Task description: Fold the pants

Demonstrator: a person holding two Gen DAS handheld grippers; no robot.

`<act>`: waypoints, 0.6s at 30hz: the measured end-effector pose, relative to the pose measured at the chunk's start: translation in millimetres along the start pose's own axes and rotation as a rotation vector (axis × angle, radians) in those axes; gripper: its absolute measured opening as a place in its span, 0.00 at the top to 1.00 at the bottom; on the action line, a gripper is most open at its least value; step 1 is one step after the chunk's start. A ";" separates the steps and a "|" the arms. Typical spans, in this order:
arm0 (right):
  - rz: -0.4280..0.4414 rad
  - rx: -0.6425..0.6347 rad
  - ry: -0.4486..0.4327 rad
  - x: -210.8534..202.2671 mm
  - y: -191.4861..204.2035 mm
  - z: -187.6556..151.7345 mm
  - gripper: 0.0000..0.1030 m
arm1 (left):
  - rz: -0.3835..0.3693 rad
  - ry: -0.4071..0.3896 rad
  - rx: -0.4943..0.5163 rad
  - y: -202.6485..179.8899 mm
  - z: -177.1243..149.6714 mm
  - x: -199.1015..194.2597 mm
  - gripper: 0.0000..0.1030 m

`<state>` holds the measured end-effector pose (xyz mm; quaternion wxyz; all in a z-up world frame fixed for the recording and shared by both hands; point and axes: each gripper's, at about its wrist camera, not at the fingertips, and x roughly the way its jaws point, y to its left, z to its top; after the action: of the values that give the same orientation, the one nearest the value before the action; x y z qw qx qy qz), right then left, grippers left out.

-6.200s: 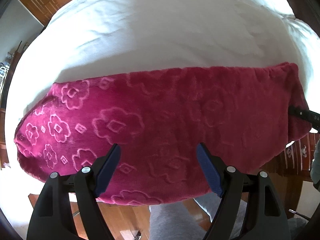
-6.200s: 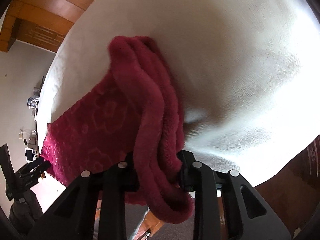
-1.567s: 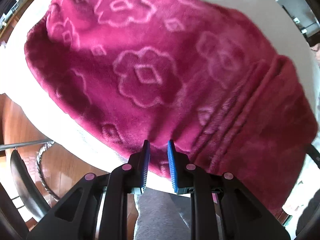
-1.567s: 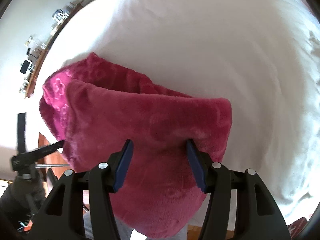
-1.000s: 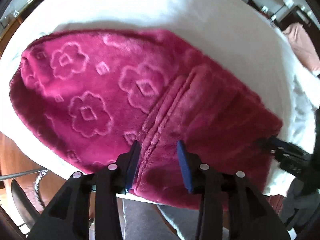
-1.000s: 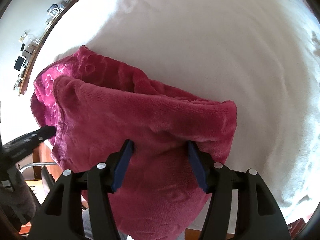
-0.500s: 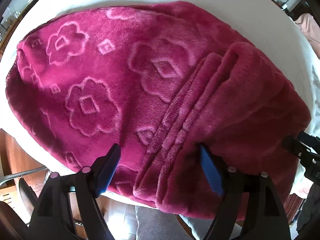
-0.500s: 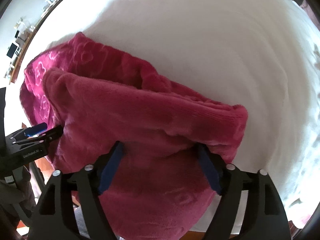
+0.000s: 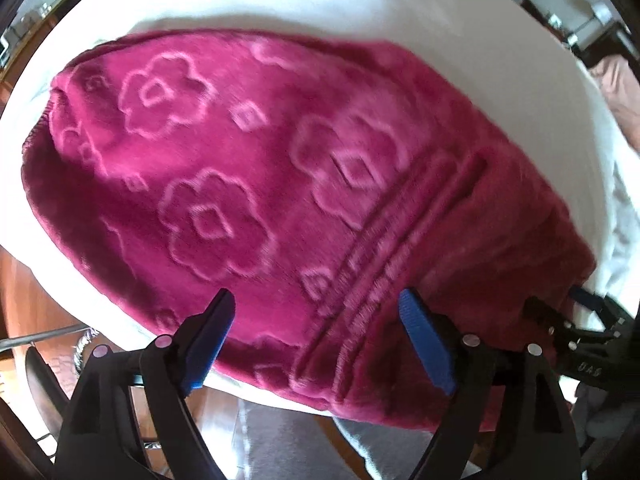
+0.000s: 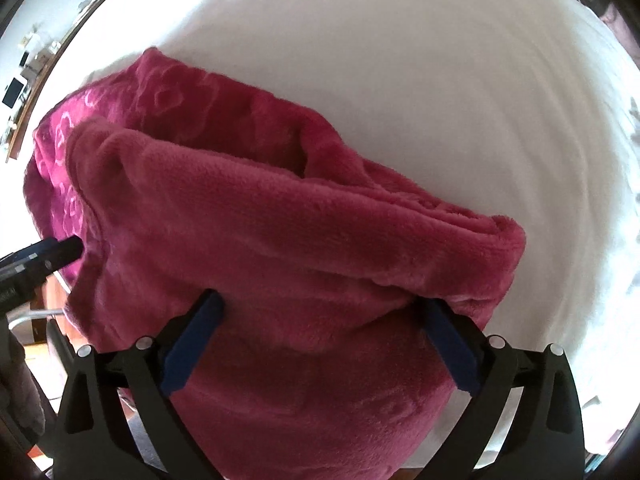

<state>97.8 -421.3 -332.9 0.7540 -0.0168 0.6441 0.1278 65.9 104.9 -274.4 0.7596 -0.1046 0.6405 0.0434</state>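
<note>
The magenta fleece pants (image 9: 248, 184) with embossed flowers lie folded on the white bed (image 9: 360, 12), hanging a little over its near edge. My left gripper (image 9: 316, 332) is open and empty, its jaws wide apart just above the folded edge with the stitched ridges. My right gripper (image 10: 320, 336) is open, its blue pads on either side of the thick folded end of the pants (image 10: 280, 240), gripping nothing. The right gripper also shows at the pants' right end in the left wrist view (image 9: 576, 332). The left gripper's tip shows at the left in the right wrist view (image 10: 44, 258).
White bedding (image 10: 440, 80) spreads far beyond the pants. A wooden floor (image 9: 24, 292) and a dark chair (image 9: 44, 380) lie below the bed's edge at left. A pink cloth (image 9: 620, 92) sits at the far right.
Both grippers opened wider over the last second and drew slightly back. The pants rest folded on the bed, released.
</note>
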 end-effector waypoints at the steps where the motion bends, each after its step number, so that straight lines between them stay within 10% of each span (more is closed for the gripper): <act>1: 0.001 0.017 -0.004 -2.9 0.2 0.4 0.02 | -0.003 -0.007 -0.012 9.0 4.2 -3.7 0.19; 18: -0.022 0.384 -0.134 -36.8 53.4 28.6 0.03 | 0.054 -0.048 -0.263 249.5 81.0 -20.5 0.19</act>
<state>109.0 -370.5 -284.7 0.7860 0.1287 0.6047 -0.0050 90.6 366.8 -267.2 0.7529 -0.1850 0.6136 0.1497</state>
